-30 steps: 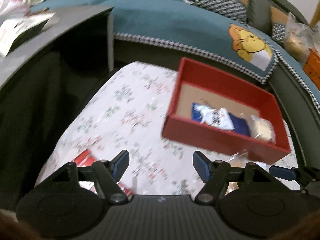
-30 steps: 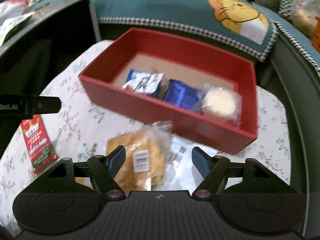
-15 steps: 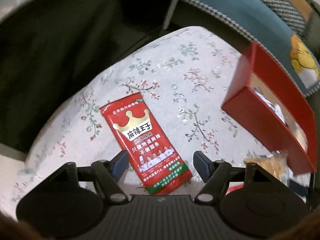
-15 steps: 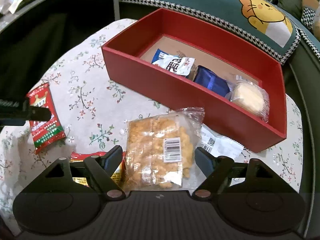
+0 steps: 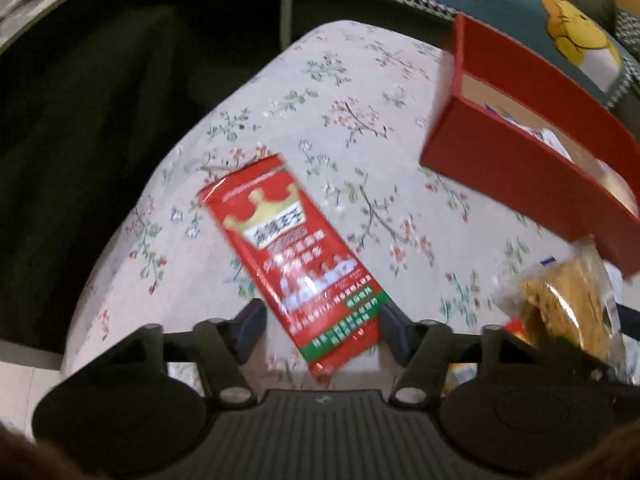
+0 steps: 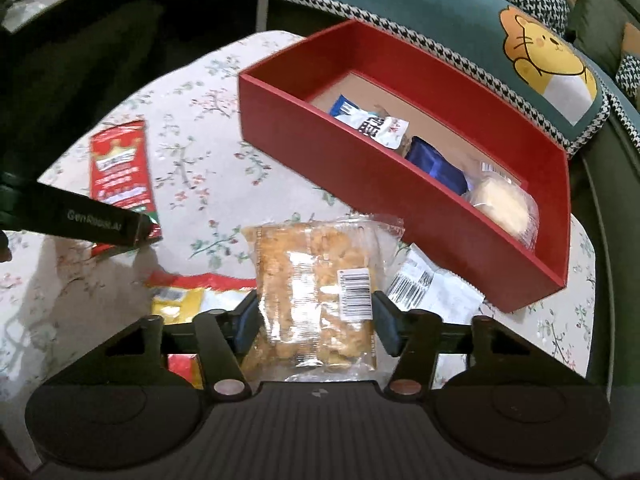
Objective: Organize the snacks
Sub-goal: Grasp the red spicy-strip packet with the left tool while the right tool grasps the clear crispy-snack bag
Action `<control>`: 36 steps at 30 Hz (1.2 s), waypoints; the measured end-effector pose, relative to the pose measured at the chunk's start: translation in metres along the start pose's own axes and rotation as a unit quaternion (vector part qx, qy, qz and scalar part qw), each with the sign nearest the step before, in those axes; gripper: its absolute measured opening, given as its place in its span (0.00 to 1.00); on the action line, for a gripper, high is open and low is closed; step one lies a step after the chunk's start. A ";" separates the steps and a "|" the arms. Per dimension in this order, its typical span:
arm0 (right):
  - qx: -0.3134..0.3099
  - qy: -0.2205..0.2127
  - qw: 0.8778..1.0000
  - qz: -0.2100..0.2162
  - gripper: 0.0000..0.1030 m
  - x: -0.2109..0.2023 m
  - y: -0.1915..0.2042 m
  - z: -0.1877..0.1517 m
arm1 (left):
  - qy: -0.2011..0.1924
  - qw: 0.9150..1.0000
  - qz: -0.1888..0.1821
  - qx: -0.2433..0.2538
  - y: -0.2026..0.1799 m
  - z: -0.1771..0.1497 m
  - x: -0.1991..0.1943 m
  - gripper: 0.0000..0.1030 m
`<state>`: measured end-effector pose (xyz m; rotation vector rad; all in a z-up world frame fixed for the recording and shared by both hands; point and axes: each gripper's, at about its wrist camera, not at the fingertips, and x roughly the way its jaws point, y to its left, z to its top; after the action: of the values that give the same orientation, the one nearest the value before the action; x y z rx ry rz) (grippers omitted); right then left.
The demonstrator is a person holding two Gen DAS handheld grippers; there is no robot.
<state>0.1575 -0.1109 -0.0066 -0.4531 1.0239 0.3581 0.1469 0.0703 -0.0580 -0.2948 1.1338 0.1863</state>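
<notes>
You can just read "GenRobot.AI" in pale letters on the black bar (image 6: 80, 216) at about 9 o'clock in your right wrist view. The red crown packet (image 5: 296, 256) has Chinese print, too blurred to read. Barcodes on the clear cracker bag (image 6: 316, 292) show no legible digits.

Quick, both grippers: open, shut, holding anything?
Left gripper: open, straddling the red snack packet.
Right gripper: open, straddling the clear cracker bag.

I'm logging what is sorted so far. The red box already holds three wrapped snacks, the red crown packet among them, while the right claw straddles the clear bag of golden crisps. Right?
Not quite: the red crown packet is not in the red box; the right wrist view shows it lying on the floral cloth, left of the box. The rest stands: three wrapped snacks inside, the right claw straddling the clear bag of golden crisps.
</notes>
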 end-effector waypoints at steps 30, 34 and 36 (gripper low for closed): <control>0.041 0.030 0.996 0.070 0.74 -0.043 -0.007 -0.085 | 0.003 0.996 -0.006 0.089 -0.002 -0.043 -0.020 0.73; 0.033 0.028 0.996 0.072 0.74 -0.048 -0.012 -0.095 | 0.005 0.996 -0.032 0.083 0.011 -0.060 -0.031 0.72; 0.037 0.027 0.996 0.074 0.77 -0.050 -0.017 -0.099 | -0.001 0.996 -0.040 0.078 0.013 -0.059 -0.035 0.72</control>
<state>0.0695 -0.1803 -0.0029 -0.3231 1.1236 0.4413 0.0778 0.0636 -0.0510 -0.2015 1.1257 0.0273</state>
